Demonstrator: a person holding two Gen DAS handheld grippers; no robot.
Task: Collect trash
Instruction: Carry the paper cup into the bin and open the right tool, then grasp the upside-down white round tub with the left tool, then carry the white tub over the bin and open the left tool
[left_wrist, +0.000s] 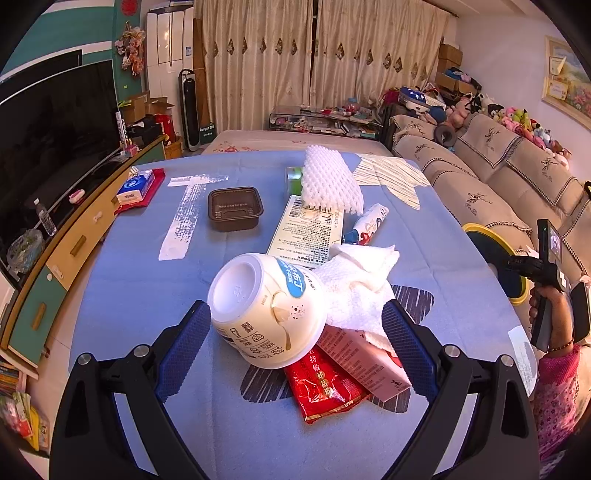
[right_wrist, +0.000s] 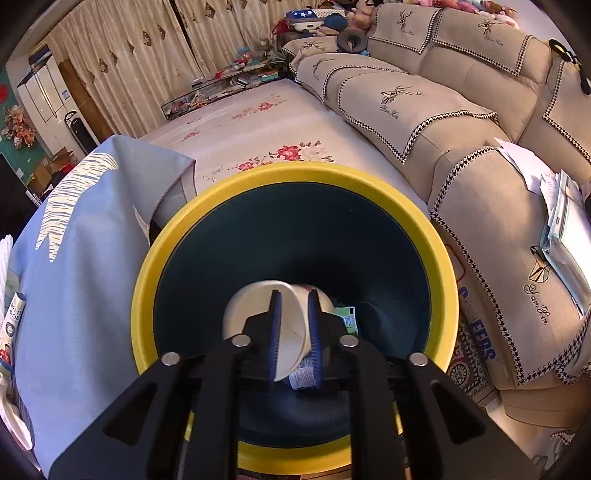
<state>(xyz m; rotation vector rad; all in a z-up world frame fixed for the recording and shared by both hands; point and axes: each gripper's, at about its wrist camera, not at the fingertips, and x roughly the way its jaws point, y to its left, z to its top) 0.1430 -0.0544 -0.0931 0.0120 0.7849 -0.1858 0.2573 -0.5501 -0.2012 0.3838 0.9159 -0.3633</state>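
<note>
While my left gripper (left_wrist: 295, 332) gapes around one upturned cup (left_wrist: 267, 308), my right gripper (right_wrist: 294, 321) pinches one cup (right_wrist: 291, 332) over one bin (right_wrist: 147, 295).

Pale blue tablecloth (left_wrist: 122, 280) with white brush-stroke patches; cream cup (left_wrist: 266, 310), blue label; red foil wrapper (left_wrist: 321, 391); dark brown tray (left_wrist: 235, 208) at 12 o'clock; yellow-rimmed, dark teal bin (right_wrist: 295, 173).

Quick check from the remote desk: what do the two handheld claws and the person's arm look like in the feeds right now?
Both claws are alike: the left claw and right claw have black plastic linkage arms with round silver rivets and blue, finely textured finger pads. Seen from the left wrist camera, the right unit is a black handle carrying a small screen. The hand holding it wears a pink floral sleeve and a thin beaded bracelet.
</note>
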